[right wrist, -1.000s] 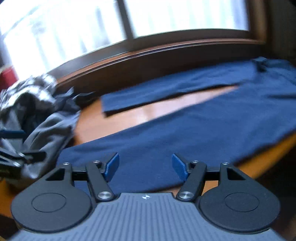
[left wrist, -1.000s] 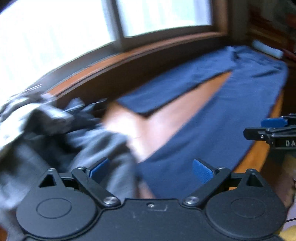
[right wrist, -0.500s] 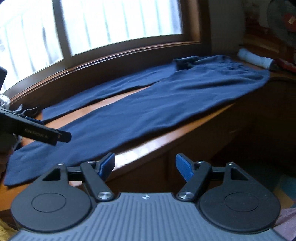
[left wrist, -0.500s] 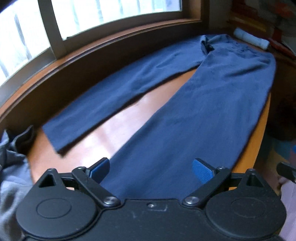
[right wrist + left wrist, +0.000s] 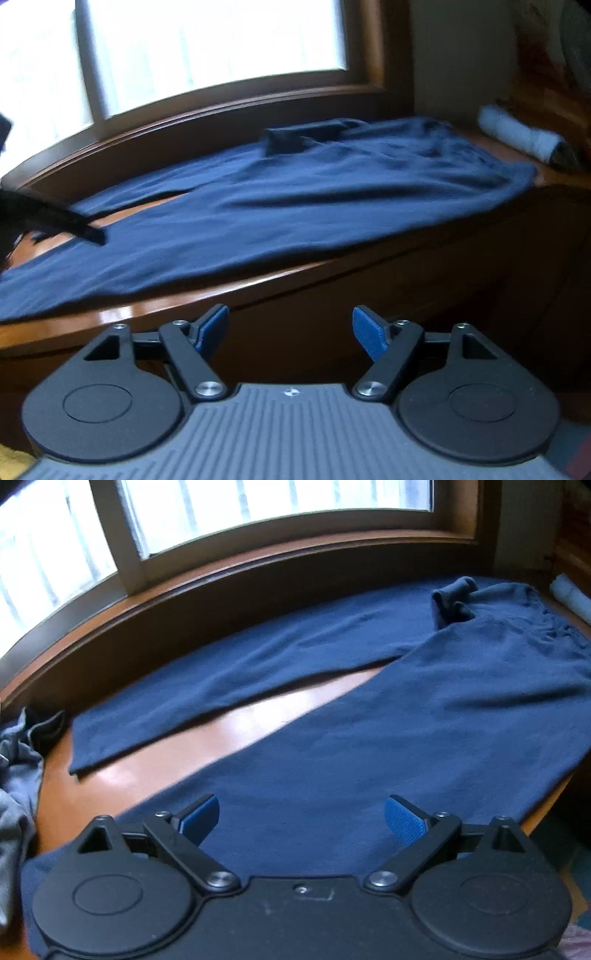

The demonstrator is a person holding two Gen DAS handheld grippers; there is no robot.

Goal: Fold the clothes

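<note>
**Ana:** Left wrist view first. What does it show?

**Ben:** Navy trousers (image 5: 369, 738) lie flat on the wooden table (image 5: 155, 760) below the window (image 5: 258, 513), legs spread in a V with bare wood between them. The waist is far right, the hems point left. The left gripper (image 5: 302, 814) hangs over the near leg, its blue pads apart and nothing pinched between them. A heap of grey clothes (image 5: 14, 794) sits at the table's left edge.

**Ana:** And the right wrist view?

**Ben:** The same trousers (image 5: 295, 206) stretch across the table (image 5: 166, 306), waist far right, the near leg running to the left. A rolled pale cloth (image 5: 517, 133) lies beyond the waist on the right. The right gripper (image 5: 290, 330) sits off the table's near edge, in front of its dark side; its fingers stand apart and hold nothing. The left gripper's dark finger (image 5: 62, 221) pokes in from the left, above the near leg.
</note>
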